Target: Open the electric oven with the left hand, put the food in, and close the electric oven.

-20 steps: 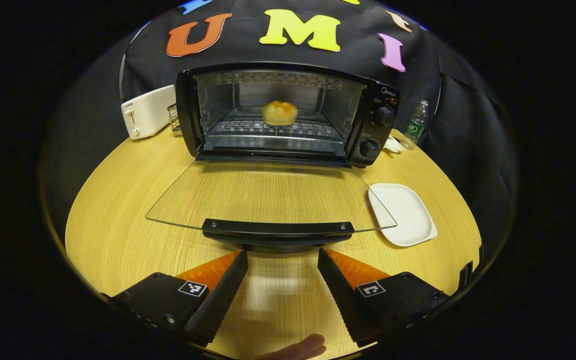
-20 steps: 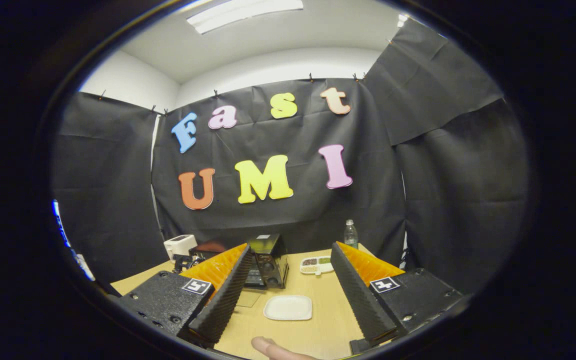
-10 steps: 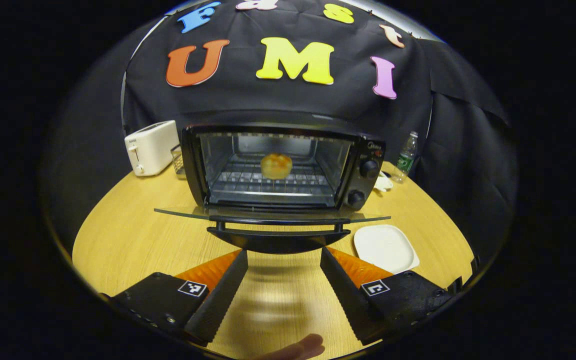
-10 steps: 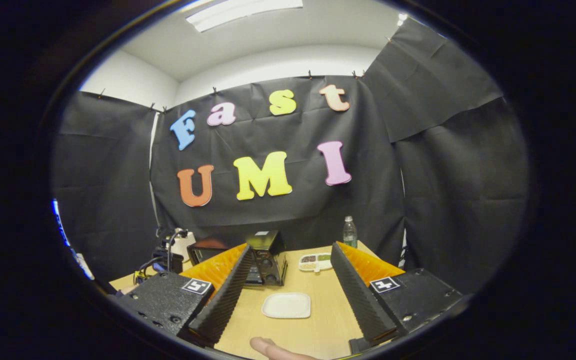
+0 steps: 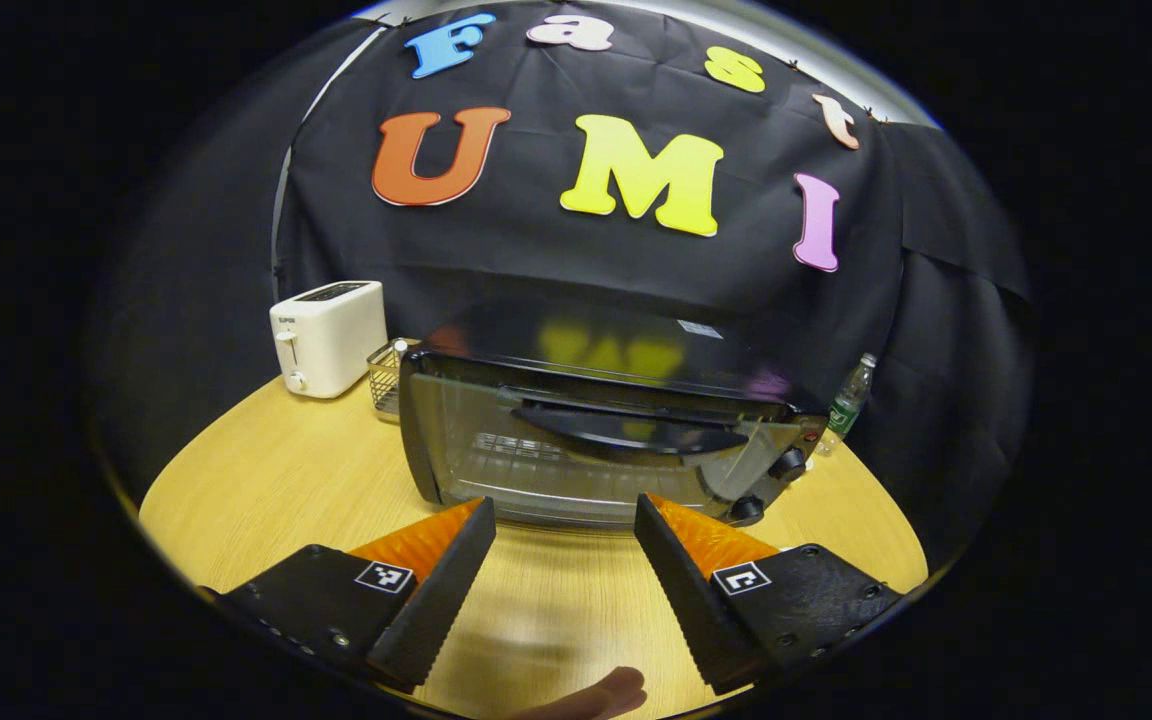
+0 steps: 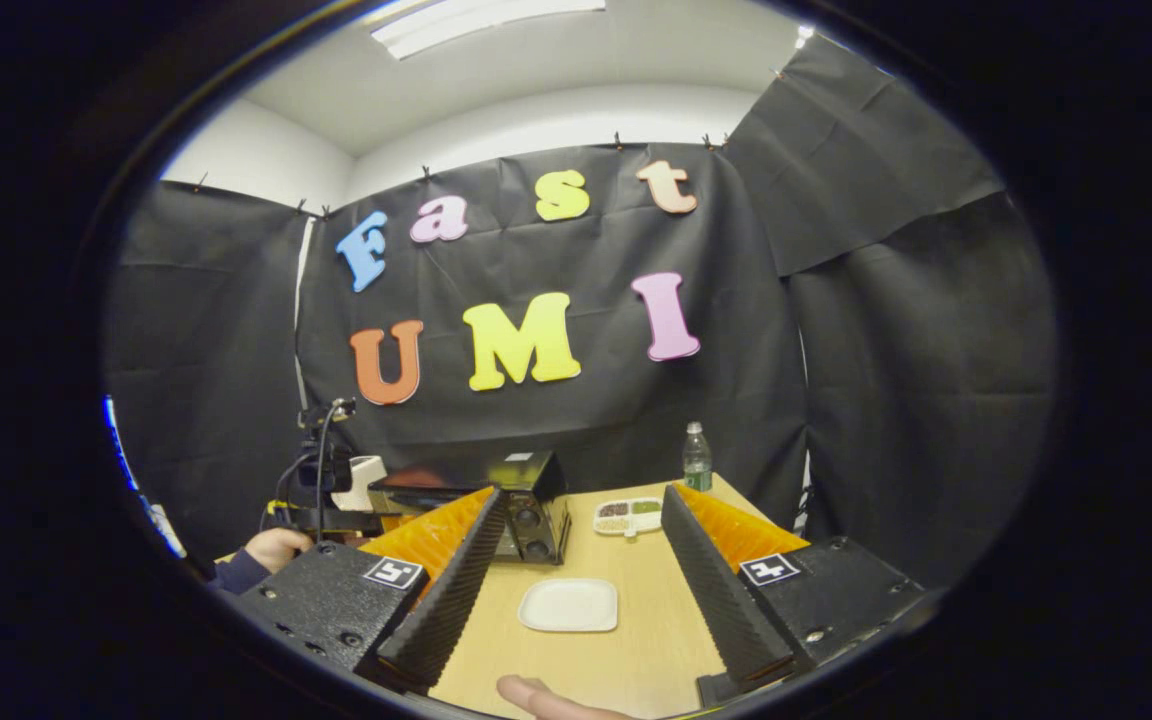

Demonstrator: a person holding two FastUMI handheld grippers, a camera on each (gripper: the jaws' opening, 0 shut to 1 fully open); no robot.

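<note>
The black electric oven [image 5: 596, 440] stands mid-table, its glass door swung up almost against the front, the door handle [image 5: 631, 432] near the top. Reflections on the glass hide the bun inside. My left gripper [image 5: 564, 510] is open just in front of the oven's lower edge, with nothing between its fingers and clear of the handle. Farther back and to the right, my right gripper [image 6: 584, 500] hangs open and empty over the table, facing the oven [image 6: 528, 505]. A hand [image 6: 276, 548] holding the other gripper shows at the left of the right gripper view.
A white toaster [image 5: 328, 335] and a small wire basket [image 5: 386, 375] stand left of the oven, a water bottle [image 5: 846, 405] to its right. A white plate [image 6: 570, 604] and a divided snack tray [image 6: 628, 515] lie on the wooden table [image 5: 266, 490].
The oven door has swung up from lying flat open to nearly shut, and my left gripper rose and tipped up behind it. The right gripper barely moved.
</note>
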